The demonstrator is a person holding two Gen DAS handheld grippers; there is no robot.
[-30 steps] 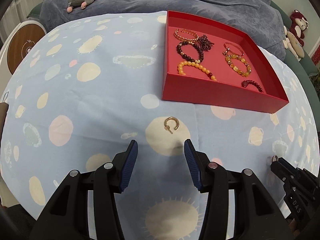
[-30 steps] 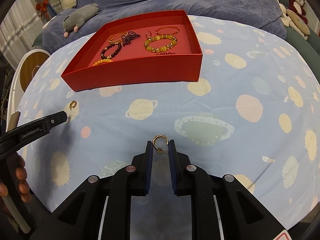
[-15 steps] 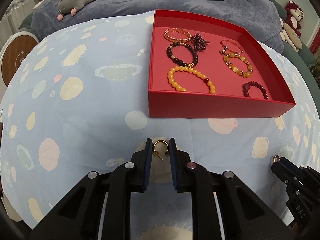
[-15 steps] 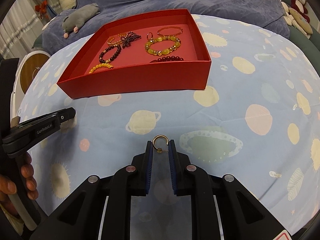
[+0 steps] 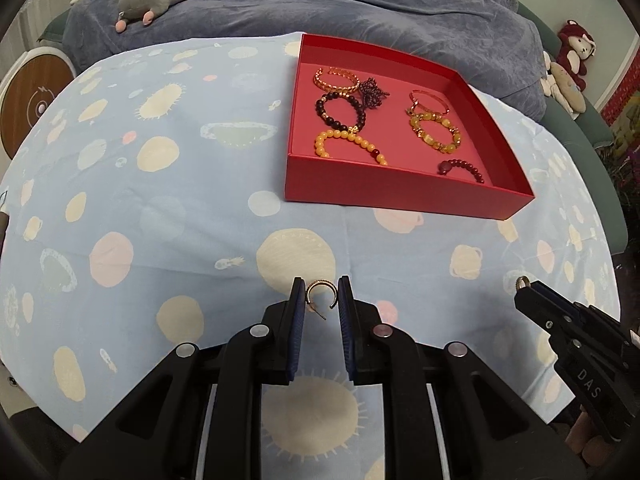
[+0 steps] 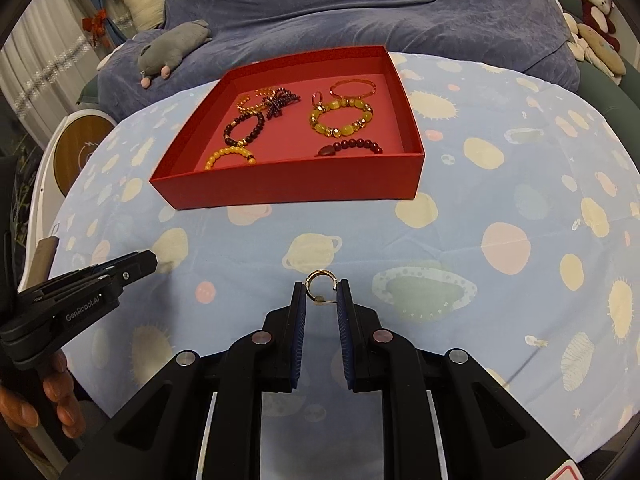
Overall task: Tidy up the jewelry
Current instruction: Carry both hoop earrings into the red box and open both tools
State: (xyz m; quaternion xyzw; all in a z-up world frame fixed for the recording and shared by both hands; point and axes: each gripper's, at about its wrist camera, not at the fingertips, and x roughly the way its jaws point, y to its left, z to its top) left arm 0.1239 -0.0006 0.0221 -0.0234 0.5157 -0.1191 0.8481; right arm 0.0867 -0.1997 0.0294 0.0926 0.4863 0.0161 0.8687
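Lettering "GenRobot.AI" marks left tool; both tools pinch gold hoop earrings; right tool.

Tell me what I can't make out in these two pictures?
- Left wrist view: near halves of the yellow bead bracelet and dark red bracelet, hidden behind the red box front wall.
- Right wrist view: the left gripper tips, seen side-on; its gold earring is hidden.
- Both views: earring surface detail, too small.

Two earrings, one red tray.
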